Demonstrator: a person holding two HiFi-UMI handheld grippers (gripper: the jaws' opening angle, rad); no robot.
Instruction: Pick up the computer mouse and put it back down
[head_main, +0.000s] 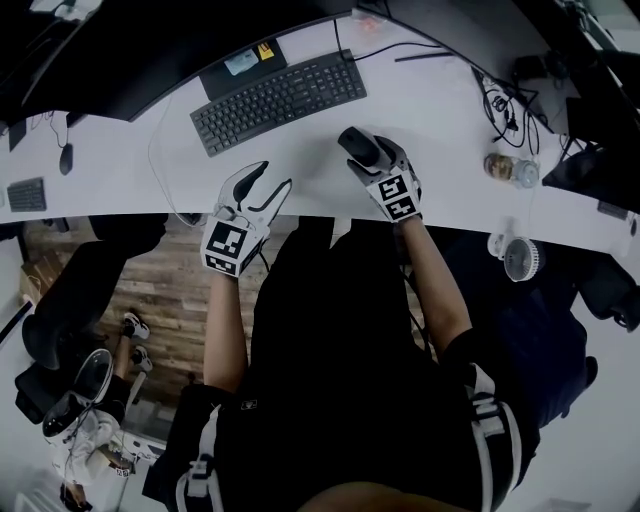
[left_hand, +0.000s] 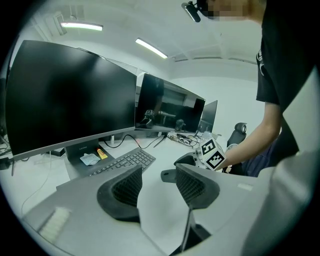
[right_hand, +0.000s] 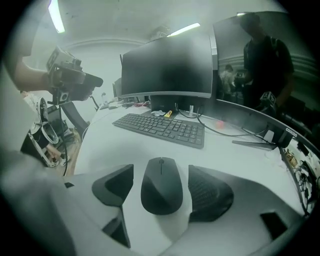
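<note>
right gripper (right_hand: 161, 175) at the white desk (head_main: 440, 110): jaws spread, with the black computer mouse (right_hand: 161, 192) lying flat on the desktop between them. a thin gap shows at each pad, so nothing is gripped. the mouse sits just in front of the right end of the black keyboard (head_main: 280, 100). left gripper (left_hand: 157, 172): jaws apart and empty, poised over the desk's front edge, left of the mouse.
</note>
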